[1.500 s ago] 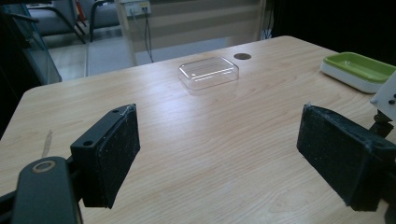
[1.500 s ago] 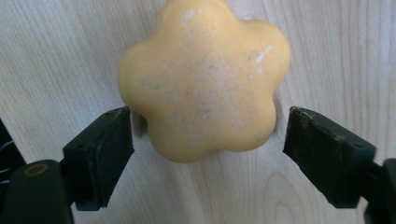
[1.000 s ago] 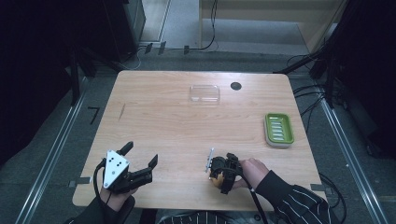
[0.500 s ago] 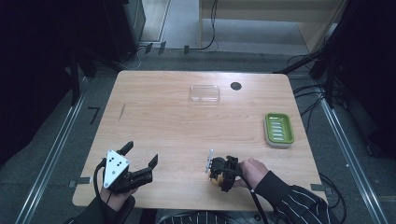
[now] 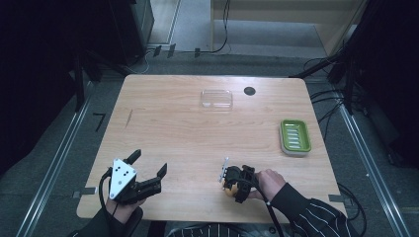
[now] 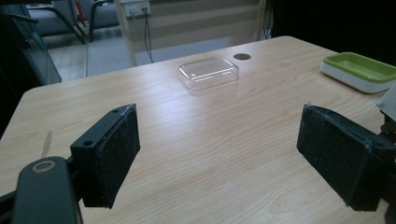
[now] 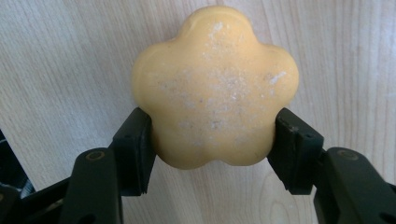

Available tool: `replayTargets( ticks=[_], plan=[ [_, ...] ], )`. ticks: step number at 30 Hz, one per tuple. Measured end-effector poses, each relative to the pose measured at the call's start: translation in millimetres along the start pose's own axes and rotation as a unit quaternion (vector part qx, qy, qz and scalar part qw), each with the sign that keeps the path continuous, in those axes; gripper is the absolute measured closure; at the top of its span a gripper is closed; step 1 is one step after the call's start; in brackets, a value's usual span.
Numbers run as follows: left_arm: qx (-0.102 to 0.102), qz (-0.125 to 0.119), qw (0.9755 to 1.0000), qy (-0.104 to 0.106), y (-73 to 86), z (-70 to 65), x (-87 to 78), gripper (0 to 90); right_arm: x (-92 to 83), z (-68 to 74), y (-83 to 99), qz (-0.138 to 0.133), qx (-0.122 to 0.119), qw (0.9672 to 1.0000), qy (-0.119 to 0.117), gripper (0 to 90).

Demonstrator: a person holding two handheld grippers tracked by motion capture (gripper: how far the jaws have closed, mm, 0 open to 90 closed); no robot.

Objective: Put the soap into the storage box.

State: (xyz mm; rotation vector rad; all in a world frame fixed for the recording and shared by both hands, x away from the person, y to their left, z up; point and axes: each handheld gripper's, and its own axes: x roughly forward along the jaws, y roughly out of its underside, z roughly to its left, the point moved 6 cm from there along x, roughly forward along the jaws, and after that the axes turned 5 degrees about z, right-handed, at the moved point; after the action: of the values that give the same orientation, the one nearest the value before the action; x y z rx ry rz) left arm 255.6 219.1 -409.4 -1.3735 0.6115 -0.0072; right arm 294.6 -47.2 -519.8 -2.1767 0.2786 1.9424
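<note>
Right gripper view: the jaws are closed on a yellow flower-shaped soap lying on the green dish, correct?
Not quite. The right gripper is closed on the yellow flower-shaped soap, but the soap lies on the bare wooden table, as the right gripper view shows. In the high view the green dish sits apart, near the table's right edge.

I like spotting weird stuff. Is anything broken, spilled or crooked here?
Nothing is broken or spilled. The yellow flower-shaped soap has whitish scuffs on top, and the green soap dish sits empty, with its clear lid lying apart.
</note>
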Motion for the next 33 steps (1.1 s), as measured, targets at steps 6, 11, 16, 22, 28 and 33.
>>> replayTargets(
  ticks=[6, 11, 16, 22, 28, 33],
  plan=[
    [0.0, 0.001, 1.0, 0.0, -0.1, -0.2, 0.3, 13.7, -1.9, -3.9, 6.1, -0.002, 0.009, 1.0, 0.001, 40.1],
    [0.0, 0.0, 1.0, -0.001, -0.2, 0.0, 0.2, 13.7, -4.3, -4.7, 11.9, -0.005, 0.024, 0.9997, 0.0, 40.1],
    [0.0, 0.0, 1.0, 0.0, -0.1, 0.2, 0.0, 13.7, -6.5, -8.0, 17.5, -0.004, 0.036, 0.9993, 0.005, 40.1],
    [-0.001, 0.0, 1.0, 0.0, -0.2, 0.2, 0.1, 13.7, -8.1, -12.9, 24.9, -0.006, 0.05, 0.9987, 0.008, 40.1],
    [-0.002, 0.0, 1.0, -0.001, -0.2, 0.3, 0.1, 13.7, -9.5, -18.3, 32.6, -0.006, 0.07, 0.9975, 0.01, 40.0],
    [-0.002, 0.0, 1.0, 0.0, -0.2, 0.3, 0.2, 13.7, -10.9, -23.2, 38.7, -0.006, 0.089, 0.9959, 0.014, 40.0]
  ],
)
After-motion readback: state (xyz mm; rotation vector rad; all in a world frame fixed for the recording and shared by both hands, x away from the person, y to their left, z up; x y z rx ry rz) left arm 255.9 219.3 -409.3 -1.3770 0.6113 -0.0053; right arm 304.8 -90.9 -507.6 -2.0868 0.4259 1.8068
